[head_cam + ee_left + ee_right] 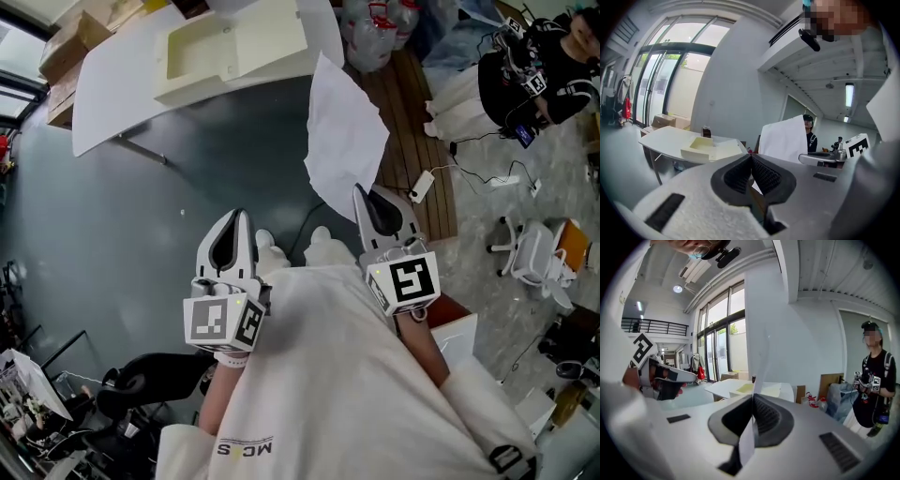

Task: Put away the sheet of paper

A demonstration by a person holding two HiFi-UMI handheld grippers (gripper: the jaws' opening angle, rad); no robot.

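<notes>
My right gripper (360,192) is shut on the lower edge of a white sheet of paper (342,141), which stands up from its jaws over the grey floor. In the right gripper view the sheet (757,348) runs edge-on from between the closed jaws (752,399) upward. My left gripper (239,217) is shut with nothing in it, to the left of the sheet; its own view shows the closed jaws (751,158) and the sheet (785,138) held up at the right. A cream open box (234,47) rests on the white table (112,94) ahead.
Cardboard boxes (70,42) lie beyond the table at far left. A wooden pallet (412,122) with bagged bottles (370,28) sits to the right. A person in black (534,80) stands at far right, with cables and a power strip (422,186) on the floor.
</notes>
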